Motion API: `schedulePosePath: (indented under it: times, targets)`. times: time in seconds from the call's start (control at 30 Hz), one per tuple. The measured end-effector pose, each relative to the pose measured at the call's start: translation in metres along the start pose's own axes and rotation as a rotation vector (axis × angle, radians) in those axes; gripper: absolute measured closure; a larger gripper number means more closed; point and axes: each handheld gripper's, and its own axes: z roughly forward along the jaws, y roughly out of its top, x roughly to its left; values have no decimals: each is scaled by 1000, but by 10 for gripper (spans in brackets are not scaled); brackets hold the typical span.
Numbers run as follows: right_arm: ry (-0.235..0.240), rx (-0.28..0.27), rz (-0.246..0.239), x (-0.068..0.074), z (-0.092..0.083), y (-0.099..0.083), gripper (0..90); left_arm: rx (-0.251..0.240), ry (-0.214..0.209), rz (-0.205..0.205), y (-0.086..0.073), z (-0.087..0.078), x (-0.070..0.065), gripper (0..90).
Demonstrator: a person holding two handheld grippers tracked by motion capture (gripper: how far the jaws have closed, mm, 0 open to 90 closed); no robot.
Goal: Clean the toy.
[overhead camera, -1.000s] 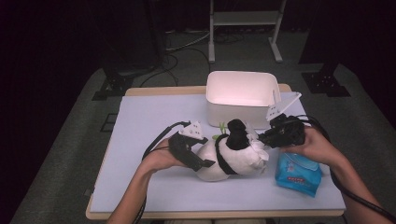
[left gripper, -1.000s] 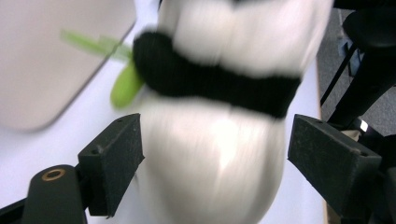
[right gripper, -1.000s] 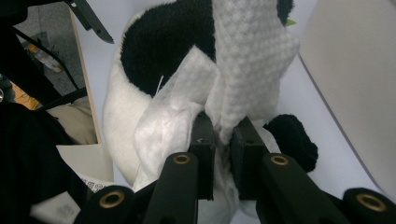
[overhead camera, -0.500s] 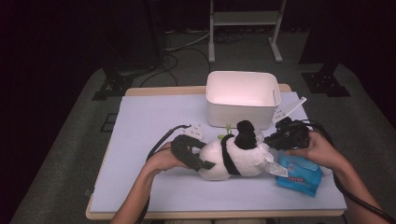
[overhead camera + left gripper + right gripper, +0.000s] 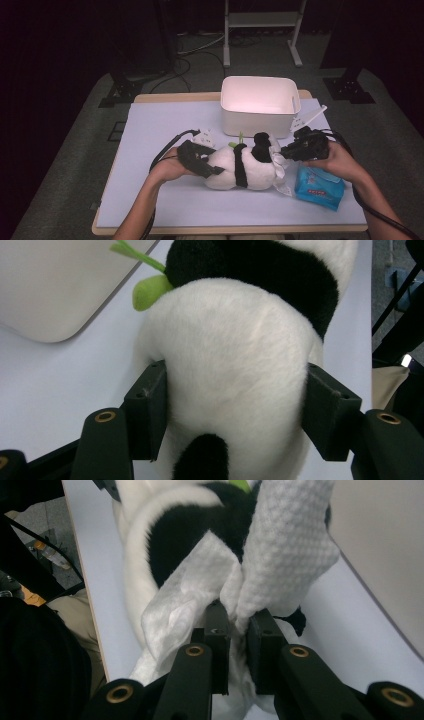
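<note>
A black-and-white panda plush [image 5: 250, 167] lies on its side on the pale blue table top [image 5: 165, 125], just in front of the white bin. My left gripper [image 5: 212, 167] comes in from the left. Its jaws have just been closing, and both pads now press the plush's white rump [image 5: 235, 365]. My right gripper [image 5: 285, 152] is at the plush's other end, shut on a white wipe [image 5: 285, 550]. The wipe drapes against the plush's black-and-white head [image 5: 185, 530]. A green leaf [image 5: 150, 290] sticks out of the plush.
A white bin [image 5: 257, 122] stands behind the plush at the table's far middle. A blue tissue pack [image 5: 319, 187] lies under my right hand near the front right. Cables trail from both grippers. Bare table lies to the left and along the front.
The left jaws have narrowed onto the plush's rump. The plush has settled lower on the table. The right gripper has come down a little with the wipe against the plush's head.
</note>
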Motion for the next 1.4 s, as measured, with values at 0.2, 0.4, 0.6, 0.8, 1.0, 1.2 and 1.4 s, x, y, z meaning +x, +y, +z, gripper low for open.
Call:
schedulePosePath:
  times: [0.2, 0.4, 0.6, 0.8, 1.0, 1.2, 1.4]
  targets:
    - [-4, 14, -39, 10, 1, 17, 807, 6, 7, 17, 3, 1, -3, 357]
    - [-1, 47, -97, 22, 9, 36, 806, 10, 14, 33, 6, 2, -8, 358]
    - [-19, 83, -131, 29, 19, 49, 805, 8, 19, 35, 5, 2, -9, 360]
    - [-5, 73, -111, 25, 14, 44, 805, -15, 1, 37, 1, 1, -9, 355]
    - [5, 75, -108, 23, 15, 38, 807, -42, -16, 7, -3, 0, -8, 271]
    - [6, 77, -101, 22, 14, 33, 807, -45, -31, -41, -11, -1, -3, 168]
    - [1, 84, -102, 25, 14, 35, 806, -54, -55, -12, -21, 1, -2, 257]
